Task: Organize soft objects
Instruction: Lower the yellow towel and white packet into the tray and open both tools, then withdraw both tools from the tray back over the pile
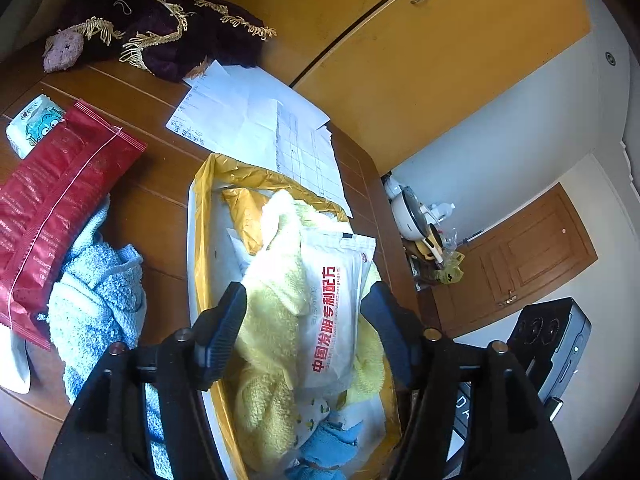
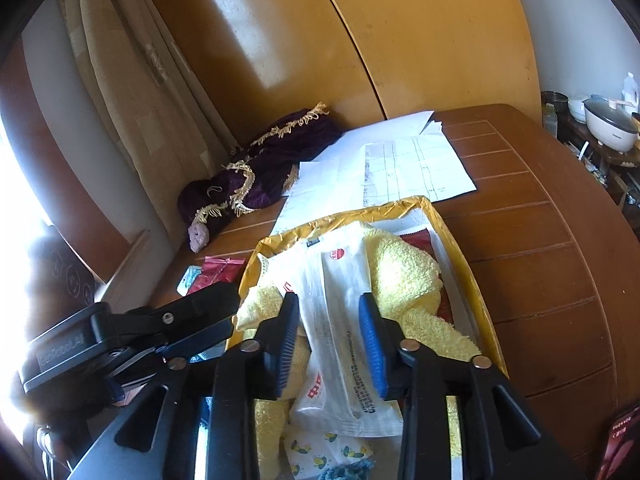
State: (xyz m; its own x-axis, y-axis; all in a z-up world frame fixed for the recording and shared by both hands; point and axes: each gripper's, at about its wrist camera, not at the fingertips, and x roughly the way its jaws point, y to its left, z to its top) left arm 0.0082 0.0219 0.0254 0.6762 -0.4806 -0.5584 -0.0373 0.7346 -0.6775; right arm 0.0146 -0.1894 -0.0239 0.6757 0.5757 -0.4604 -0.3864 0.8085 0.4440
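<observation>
Both grippers hang over a yellow-lined tray [image 2: 460, 248] already heaped with soft things: a yellow towel [image 1: 276, 292], a white soft pack with red lettering [image 2: 340, 320], and a small lemon-print packet [image 2: 320, 450] at the near end. The right gripper [image 2: 329, 342] has its jaws parted on either side of the white pack, near it but not visibly pinching it. The left gripper [image 1: 306, 320] is spread wider above the towel and pack, holding nothing.

The step looks like settling or picking the white pack; whichever it is, the right jaws need to close squarely on its middle, since slick film could slide.

Left of the tray on the brown wooden table [image 1: 160, 200] lie a blue towel [image 1: 100, 292], a red pouch [image 1: 52, 216] and a tissue packet [image 1: 34, 122], probably still to be sorted. Farther off are papers [image 1: 256, 120] and a fringed purple cloth [image 1: 168, 36], against yellow cupboards [image 1: 400, 60].
</observation>
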